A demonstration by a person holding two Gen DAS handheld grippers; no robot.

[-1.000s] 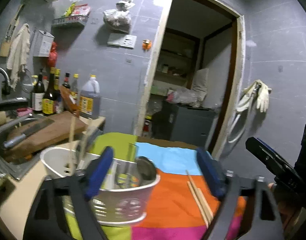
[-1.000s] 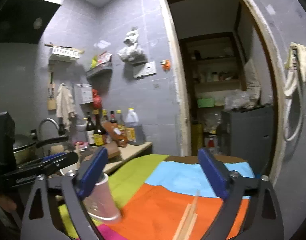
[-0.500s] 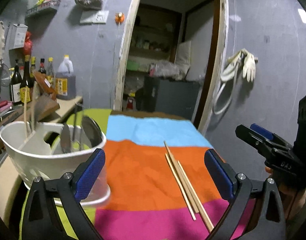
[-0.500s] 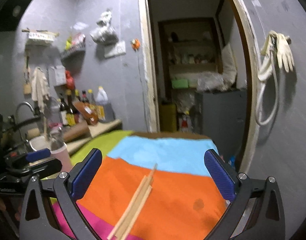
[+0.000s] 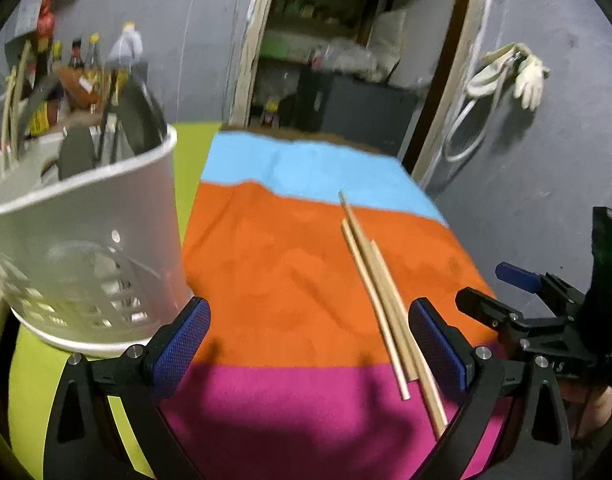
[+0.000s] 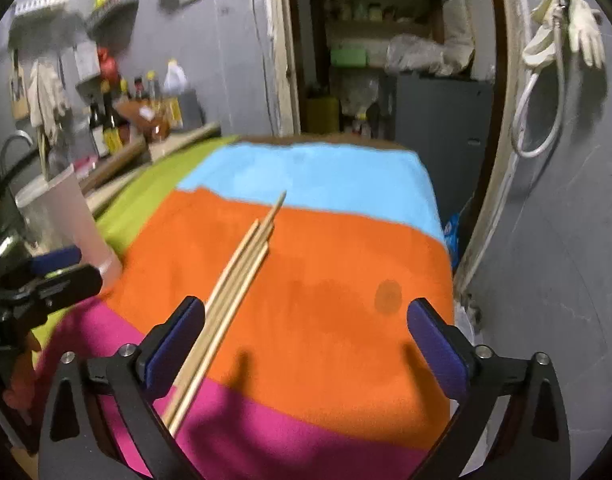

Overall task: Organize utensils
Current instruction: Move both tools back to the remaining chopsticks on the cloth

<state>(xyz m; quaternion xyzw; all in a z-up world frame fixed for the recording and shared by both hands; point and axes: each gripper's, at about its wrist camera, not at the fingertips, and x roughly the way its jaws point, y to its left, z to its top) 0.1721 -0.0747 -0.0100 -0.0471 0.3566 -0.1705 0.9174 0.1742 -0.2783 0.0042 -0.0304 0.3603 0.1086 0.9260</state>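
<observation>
Chopsticks (image 6: 241, 268) lay right of the holder (image 5: 85, 240): light, stiff, likely slippery; grip mid-length. Both claws, left (image 5: 306, 340) and right (image 6: 306, 340), gaped empty.

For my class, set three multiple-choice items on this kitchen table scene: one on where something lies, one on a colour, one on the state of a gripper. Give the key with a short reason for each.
1. Where do the chopsticks lie?
A. inside the white holder
B. flat on the striped cloth
C. on the floor

2. Which cloth band lies farthest from the grippers, toward the doorway?
A. light blue
B. black
C. white

3. What state is the right gripper in?
A. shut on the chopsticks
B. shut on nothing
C. open, holding nothing

Key:
1 B: they rest across the orange and pink bands, apart from the white utensil holder.
2 A: the blue band lies beyond the orange one.
3 C: its fingers stand wide apart with cloth showing between them; the left gripper is open too.
</observation>
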